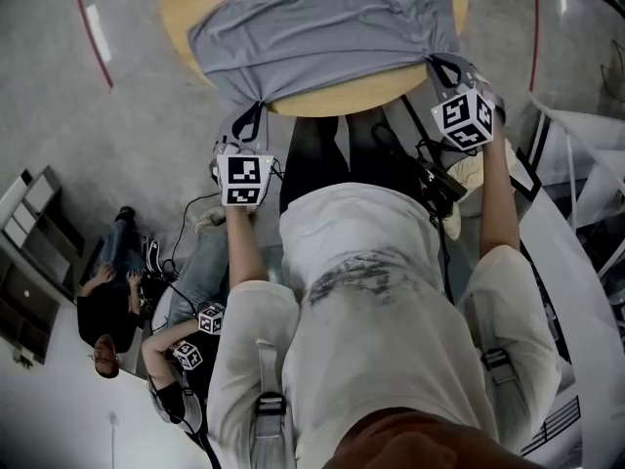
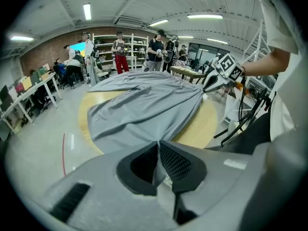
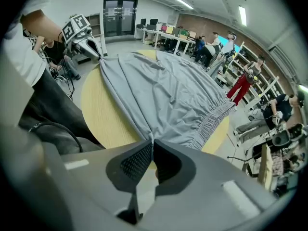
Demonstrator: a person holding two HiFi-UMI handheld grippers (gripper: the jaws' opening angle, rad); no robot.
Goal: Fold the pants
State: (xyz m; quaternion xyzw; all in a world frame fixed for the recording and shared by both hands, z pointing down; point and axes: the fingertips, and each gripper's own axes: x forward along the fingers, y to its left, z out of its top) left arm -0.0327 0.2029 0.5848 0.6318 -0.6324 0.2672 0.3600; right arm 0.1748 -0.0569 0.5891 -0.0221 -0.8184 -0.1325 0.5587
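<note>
Grey pants (image 1: 322,22) are spread over a round wooden counter (image 1: 376,94), upper middle of the head view. The near edge lies mostly on the wood, with a bare strip showing between it and the rim. At the left the cloth spills past the rim.

The left gripper (image 1: 257,106) sits left of centre in the head view. Its jaws are drawn together on the near left corner of the pants. Its own view shows a fold of grey cloth nipped between the black pads, then fanning out across the counter. The marker cube sits below the jaws in the head view, facing up.

The right gripper (image 1: 431,61) is at the upper right of the head view, at the counter rim. Its jaws are likewise clamped on the near right corner. In its own view the cloth runs straight into the thin seam between the pads. The gathered elastic waistband (image 3: 219,112) lies at the right of that frame, reaching the counter's edge there.

Creases radiate from each pinch point. Both grippers angle downward, away from the person's body.

Around the counter is a grey floor (image 1: 137,135) with a red line (image 1: 91,27) at the upper left. Two seated people (image 1: 107,301) are at the lower left. In the left gripper view, shelving (image 2: 130,44) stands along the far wall with people in front of it.
</note>
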